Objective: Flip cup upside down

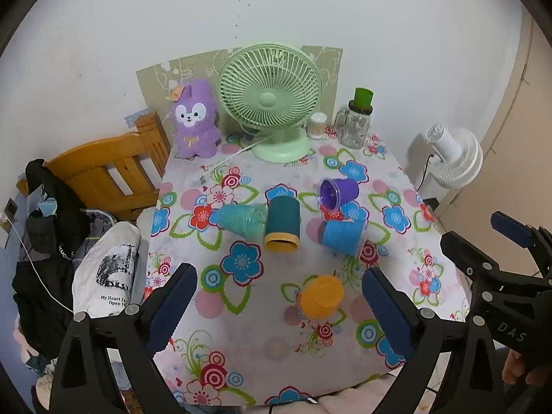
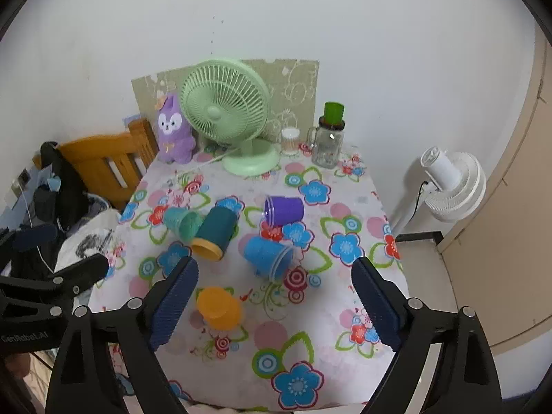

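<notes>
Several plastic cups are on the floral tablecloth (image 1: 276, 338). An orange cup (image 1: 321, 296) stands upside down near the front; it also shows in the right wrist view (image 2: 219, 307). A dark teal cup (image 1: 282, 223), a light teal cup (image 1: 243, 221), a blue cup (image 1: 342, 237) and a purple cup (image 1: 338, 191) lie on their sides. My left gripper (image 1: 278, 305) is open and empty, above the front of the table. My right gripper (image 2: 274, 305) is open and empty, and shows at the right edge of the left wrist view (image 1: 483, 245).
A green desk fan (image 1: 270, 100), a purple plush toy (image 1: 196, 120), a glass jar with a green lid (image 1: 355, 120) and a small white container (image 1: 317, 125) stand along the table's back. A wooden chair (image 1: 114, 169) with clothes is left. A white floor fan (image 1: 452, 155) is right.
</notes>
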Demonstrator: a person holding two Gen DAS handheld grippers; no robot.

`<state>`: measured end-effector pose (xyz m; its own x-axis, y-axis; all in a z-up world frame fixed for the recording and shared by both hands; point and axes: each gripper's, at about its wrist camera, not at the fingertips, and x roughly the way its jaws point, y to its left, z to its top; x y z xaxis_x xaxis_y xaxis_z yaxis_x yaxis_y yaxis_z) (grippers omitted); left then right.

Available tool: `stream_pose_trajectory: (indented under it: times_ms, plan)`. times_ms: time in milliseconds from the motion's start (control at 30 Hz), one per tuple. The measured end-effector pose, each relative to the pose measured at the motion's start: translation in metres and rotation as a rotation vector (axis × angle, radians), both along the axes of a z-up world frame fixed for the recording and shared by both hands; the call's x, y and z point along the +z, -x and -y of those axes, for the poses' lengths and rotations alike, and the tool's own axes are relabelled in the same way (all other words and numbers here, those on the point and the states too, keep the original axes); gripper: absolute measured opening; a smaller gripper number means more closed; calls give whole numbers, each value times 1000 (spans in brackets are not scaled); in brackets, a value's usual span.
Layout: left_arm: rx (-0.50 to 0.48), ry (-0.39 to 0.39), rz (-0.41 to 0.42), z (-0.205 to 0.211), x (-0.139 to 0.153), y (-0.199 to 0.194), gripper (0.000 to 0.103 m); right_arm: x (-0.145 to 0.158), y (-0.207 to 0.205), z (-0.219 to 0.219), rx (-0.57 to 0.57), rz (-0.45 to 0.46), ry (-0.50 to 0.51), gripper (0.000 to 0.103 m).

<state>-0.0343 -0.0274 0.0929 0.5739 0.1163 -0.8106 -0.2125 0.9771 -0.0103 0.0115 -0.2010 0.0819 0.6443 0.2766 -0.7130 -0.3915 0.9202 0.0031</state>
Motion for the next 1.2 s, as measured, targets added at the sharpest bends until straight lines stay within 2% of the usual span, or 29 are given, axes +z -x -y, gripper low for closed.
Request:
stream_pose_trajectory:
  times_ms: [333, 1200]
  plan:
    - [33, 23, 27, -8, 4, 0, 101, 5, 0, -3, -4, 17, 7, 96]
    - [32, 16, 8, -14, -5, -10, 103, 0, -6, -11, 1, 0, 10, 96]
